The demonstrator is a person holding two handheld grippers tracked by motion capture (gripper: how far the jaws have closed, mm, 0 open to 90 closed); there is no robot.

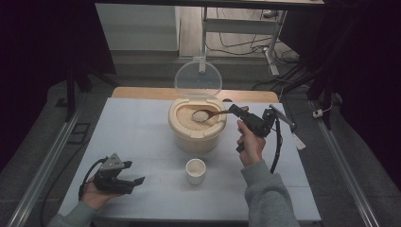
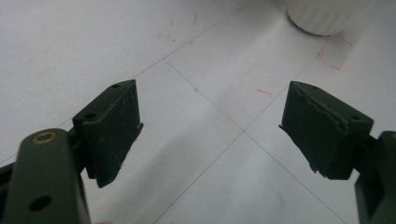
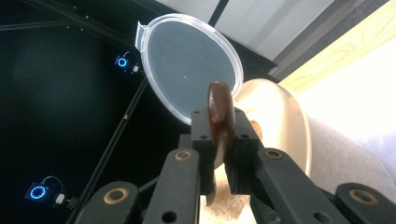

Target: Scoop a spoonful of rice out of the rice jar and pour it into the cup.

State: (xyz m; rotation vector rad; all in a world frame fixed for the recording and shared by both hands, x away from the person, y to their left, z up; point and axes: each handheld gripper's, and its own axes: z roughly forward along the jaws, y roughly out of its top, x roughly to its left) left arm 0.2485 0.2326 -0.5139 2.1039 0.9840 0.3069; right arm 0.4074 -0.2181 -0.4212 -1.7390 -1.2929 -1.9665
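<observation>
While its jaws clamp the handle of a brown wooden spoon (image 1: 208, 114), the right gripper (image 1: 235, 110) holds the spoon's rice-heaped bowl over the rice in the cream rice bucket (image 1: 197, 134), whose clear lid (image 1: 198, 78) stands open behind. The left gripper (image 1: 133, 172) rests well left of the bucket, jaws apart around nothing. A white cup (image 1: 195, 171) stands just in front of the bucket.
</observation>
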